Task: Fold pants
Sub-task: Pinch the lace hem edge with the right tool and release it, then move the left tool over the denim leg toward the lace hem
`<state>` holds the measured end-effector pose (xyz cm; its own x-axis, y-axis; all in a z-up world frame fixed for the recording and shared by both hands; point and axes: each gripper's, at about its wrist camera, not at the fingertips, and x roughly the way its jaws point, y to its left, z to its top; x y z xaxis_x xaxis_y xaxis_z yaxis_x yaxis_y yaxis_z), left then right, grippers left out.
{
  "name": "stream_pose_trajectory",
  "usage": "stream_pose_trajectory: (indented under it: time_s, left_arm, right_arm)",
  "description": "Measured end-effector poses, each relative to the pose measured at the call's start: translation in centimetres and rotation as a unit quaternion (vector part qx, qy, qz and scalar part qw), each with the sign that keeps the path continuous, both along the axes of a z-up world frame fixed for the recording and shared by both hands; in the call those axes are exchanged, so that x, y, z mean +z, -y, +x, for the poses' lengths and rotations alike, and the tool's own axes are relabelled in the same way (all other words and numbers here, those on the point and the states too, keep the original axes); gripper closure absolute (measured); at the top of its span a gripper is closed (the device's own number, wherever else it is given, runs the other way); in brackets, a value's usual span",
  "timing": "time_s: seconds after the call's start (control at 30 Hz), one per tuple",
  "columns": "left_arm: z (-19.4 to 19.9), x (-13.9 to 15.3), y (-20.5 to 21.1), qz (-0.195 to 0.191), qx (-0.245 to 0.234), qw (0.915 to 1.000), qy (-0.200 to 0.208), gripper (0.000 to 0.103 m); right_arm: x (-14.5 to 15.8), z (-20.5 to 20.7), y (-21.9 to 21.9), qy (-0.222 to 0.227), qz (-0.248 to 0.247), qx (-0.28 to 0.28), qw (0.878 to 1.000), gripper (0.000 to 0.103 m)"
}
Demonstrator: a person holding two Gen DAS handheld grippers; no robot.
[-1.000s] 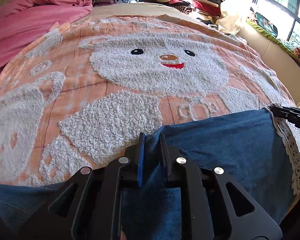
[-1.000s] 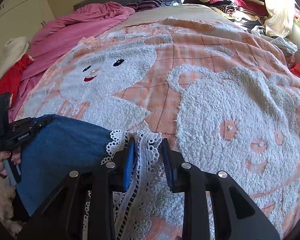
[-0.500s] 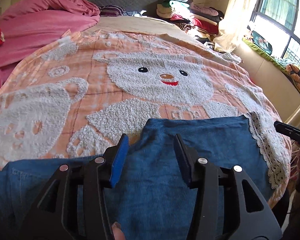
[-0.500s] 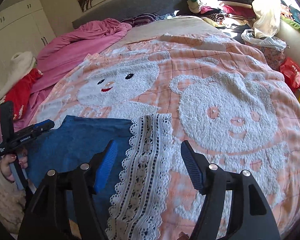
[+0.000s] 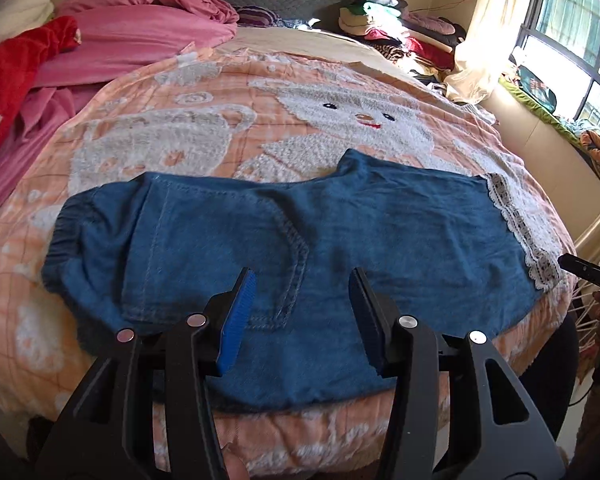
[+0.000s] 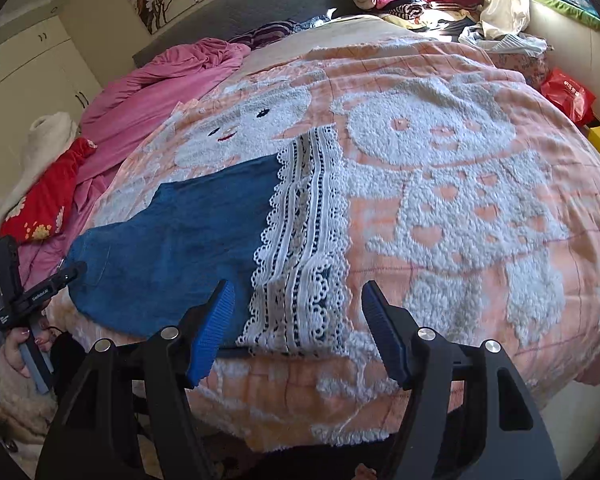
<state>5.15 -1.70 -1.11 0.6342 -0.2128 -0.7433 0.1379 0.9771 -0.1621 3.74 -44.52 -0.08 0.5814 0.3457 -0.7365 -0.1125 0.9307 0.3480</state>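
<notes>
Both grippers — left (image 5: 302,312) and right (image 6: 296,328) — hover, jaws apart and empty, over flat denim pants (image 5: 260,236).

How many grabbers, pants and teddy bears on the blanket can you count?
Grabbers: 2, the left gripper and the right gripper
Pants: 1, the blue pants with a lace hem
Teddy bears on the blanket: 2
Total: 5
</notes>
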Motion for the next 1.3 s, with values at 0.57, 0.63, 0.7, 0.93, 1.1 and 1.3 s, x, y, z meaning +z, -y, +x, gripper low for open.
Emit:
stream_pose_trajectory:
  time_s: [0.57, 0.63, 0.7, 0.93, 1.1, 1.3]
  left_arm:
    - [0.3, -2.6, -2.3, 0.042, 0.056, 0.9968, -0.039, 0.061]
    - [-0.1, -2.7, -2.4, 0.054, 0.053, 0.9964, -0.038, 0.061]
    - [-0.2, -3.0, -2.6, 0.064, 0.055, 0.9955, -0.042, 0.061]
    - [0.3, -3.9, -2.9, 0.064, 0.056, 0.9950, -0.052, 0.061]
    - [0.2, -3.6, -2.8, 0.062, 0.062, 0.9947, -0.052, 0.061]
    - [-0.7, -1.8, -2.6, 0.044, 0.054, 0.9968, -0.040, 0.061]
  right_arm:
    - [-2.4, 0.6, -2.6, -0.026, -0.039, 0.054, 0.997, 0.080]
    - [-1.8, 0.1, -2.5, -0.020, -0.040, 0.054, 0.998, 0.080]
    - [-2.0, -0.1, -2.3, -0.023, -0.060, 0.048, 0.997, 0.081]
    - [-3.4, -0.4, -2.2, -0.033, -0.065, 0.019, 0.997, 0.075]
    - [-2.8, -1.1, -2.3, -0.027, -0.073, 0.001, 0.997, 0.068]
    - [-1.0, -2.8, -2.2, -0.012, -0.098, -0.021, 0.995, 0.053]
